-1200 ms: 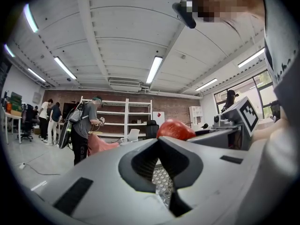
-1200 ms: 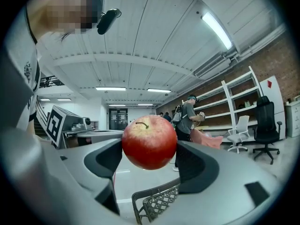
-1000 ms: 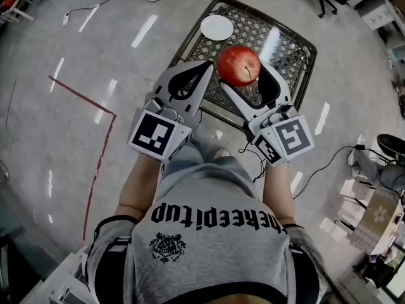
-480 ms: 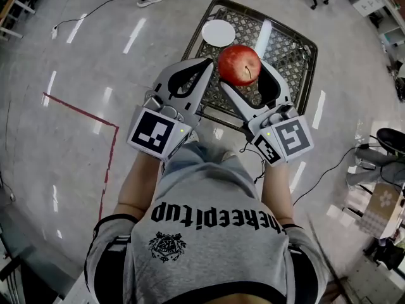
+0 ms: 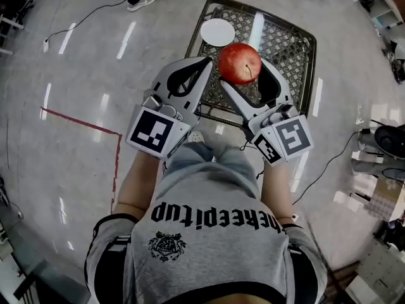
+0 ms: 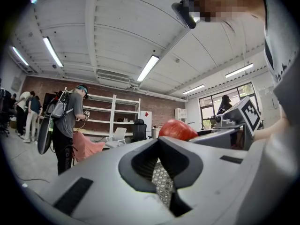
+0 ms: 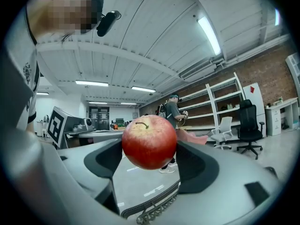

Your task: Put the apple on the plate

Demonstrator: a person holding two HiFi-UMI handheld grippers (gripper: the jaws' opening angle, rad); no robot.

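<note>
Gripping apple (image 7: 149, 142) stem-up, right tongs (image 5: 244, 75)

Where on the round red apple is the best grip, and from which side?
Around the widest middle of the round red apple, jaws on opposite flanks, coming in from the side with the stem end left free. It narrows toward both ends, where pads would likely slip. The right gripper holds it this way.

Apple (image 5: 239, 63): glossy smooth skin. Left gripper (image 5: 205, 63) and right gripper (image 5: 243, 71): matt grey plastic. Lattice table (image 5: 288, 46), top centre: dark metal. Floor (image 5: 76, 94): glossy.
</note>
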